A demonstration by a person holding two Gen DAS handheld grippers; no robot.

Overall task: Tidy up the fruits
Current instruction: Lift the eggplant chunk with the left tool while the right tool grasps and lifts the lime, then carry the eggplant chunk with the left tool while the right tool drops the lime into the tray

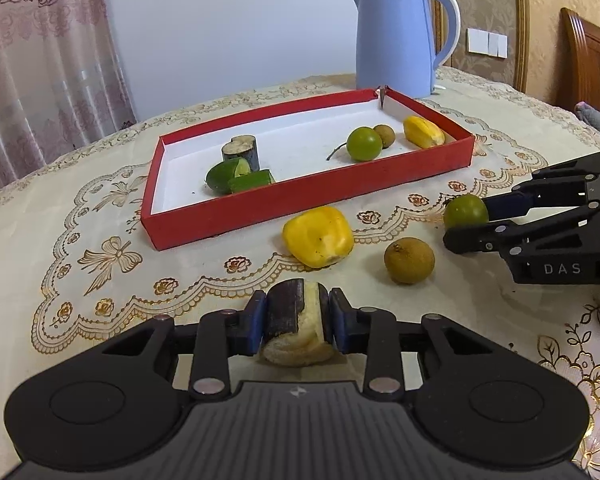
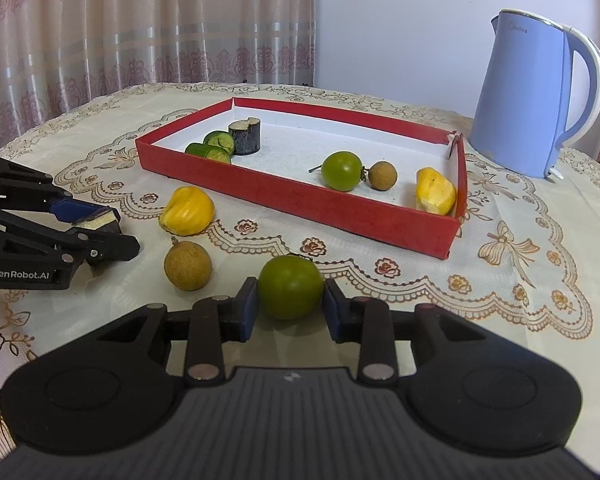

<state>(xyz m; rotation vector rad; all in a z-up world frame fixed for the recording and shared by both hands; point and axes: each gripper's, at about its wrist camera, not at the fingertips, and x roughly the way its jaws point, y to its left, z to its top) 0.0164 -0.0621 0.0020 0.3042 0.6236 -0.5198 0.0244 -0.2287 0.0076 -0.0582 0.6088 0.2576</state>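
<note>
Tools grip sugarcane piece [image 1: 296, 320] and green fruit [image 2: 291, 286]; yellow fruit [image 1: 318, 236], longan [image 1: 409, 260] lie between.

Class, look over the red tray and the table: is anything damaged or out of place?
Yes. The red tray has a torn far corner by the kettle, its walls split apart there. A yellow fruit and a brown fruit lie on the tablecloth, outside the tray.

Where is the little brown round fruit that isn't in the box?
The brown longan lies on the tablecloth in front of the red box, beside the yellow fruit, between both grippers.
</note>
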